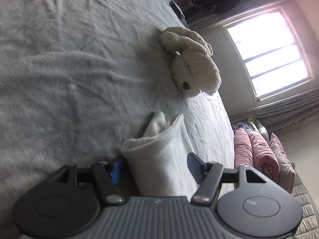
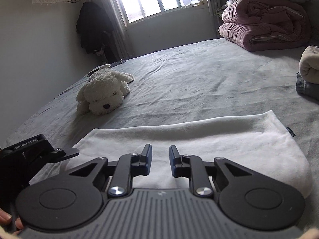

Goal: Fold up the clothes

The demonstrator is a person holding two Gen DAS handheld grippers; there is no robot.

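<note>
One white garment [image 2: 189,139] lies on the grey bed sheet [image 2: 189,75], already folded into a flat band with its fold running from 9 to 3 o'clock in the right wrist view, so the task seems partly done and more folds are probably left. The right gripper [image 2: 160,162] hovers over its near edge at 6 o'clock with the jaws a little apart and nothing pressed between them. The left gripper [image 1: 154,167] stands at the garment's end with cloth between its half-open jaws, but I cannot tell if they already clamp it; a pile of folded clothes [image 2: 310,73] waits at 3 o'clock.
</note>
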